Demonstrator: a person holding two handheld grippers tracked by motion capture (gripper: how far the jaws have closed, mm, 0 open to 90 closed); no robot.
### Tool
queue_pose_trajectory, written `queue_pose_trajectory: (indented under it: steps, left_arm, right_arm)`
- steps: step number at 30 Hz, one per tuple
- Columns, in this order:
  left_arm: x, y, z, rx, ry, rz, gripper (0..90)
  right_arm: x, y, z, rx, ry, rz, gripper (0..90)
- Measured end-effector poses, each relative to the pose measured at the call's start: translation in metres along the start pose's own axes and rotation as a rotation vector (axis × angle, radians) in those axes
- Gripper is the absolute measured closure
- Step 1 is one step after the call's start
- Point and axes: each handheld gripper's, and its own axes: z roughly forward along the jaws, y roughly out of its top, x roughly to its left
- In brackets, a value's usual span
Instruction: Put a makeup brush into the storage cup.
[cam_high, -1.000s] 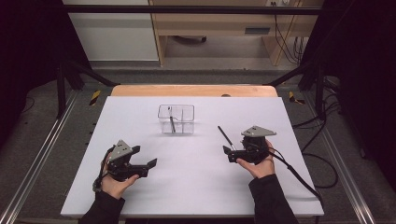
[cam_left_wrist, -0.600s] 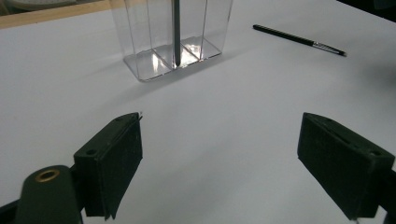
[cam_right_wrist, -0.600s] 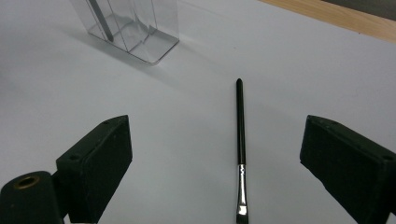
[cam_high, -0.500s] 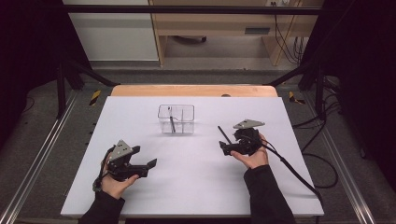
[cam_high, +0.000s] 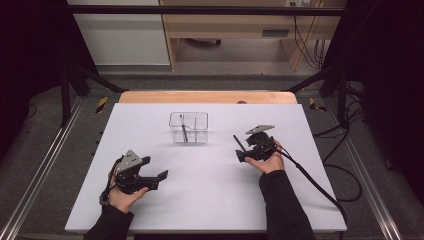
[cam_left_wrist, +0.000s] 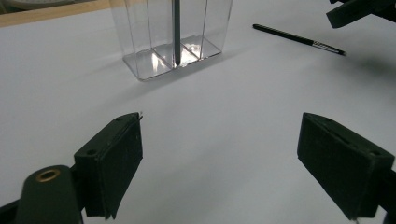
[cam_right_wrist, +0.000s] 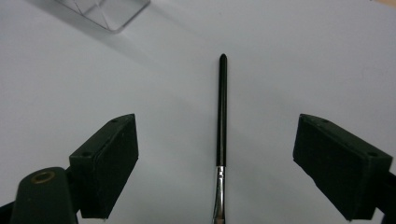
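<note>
Right gripper has moved forward and left since the earlier frames, now over the black paintbrush; jaws wide apart, brush lying flat on the white table between them, untouched. Left gripper sits near-left, jaws apart, empty. Clear divided organizer stands mid-table with one dark brush upright inside.
</note>
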Motion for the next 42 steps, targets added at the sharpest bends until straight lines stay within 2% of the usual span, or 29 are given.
queue_pose_trajectory:
  steps: [9,16,26,35,42]
  left_arm:
    - [0.000,0.000,0.000,0.001,-0.003,0.001,13.2]
    - [0.001,0.000,0.000,0.004,-0.004,0.002,13.4]
    - [0.001,0.000,0.001,0.008,-0.010,0.002,13.9]
    - [0.000,-0.001,0.002,0.008,-0.015,0.000,14.1]
    - [0.000,-0.001,0.002,0.010,-0.019,0.000,14.5]
  right_arm:
    - [-0.006,0.002,0.018,0.080,-0.009,-0.006,21.9]
    - [-0.009,-0.001,0.032,0.119,-0.020,-0.019,31.2]
    - [-0.008,-0.002,0.039,0.122,-0.014,-0.006,53.6]
    - [-0.010,-0.004,0.041,0.127,0.039,0.021,65.7]
    - [-0.011,-0.004,0.041,0.130,0.051,0.025,72.0]
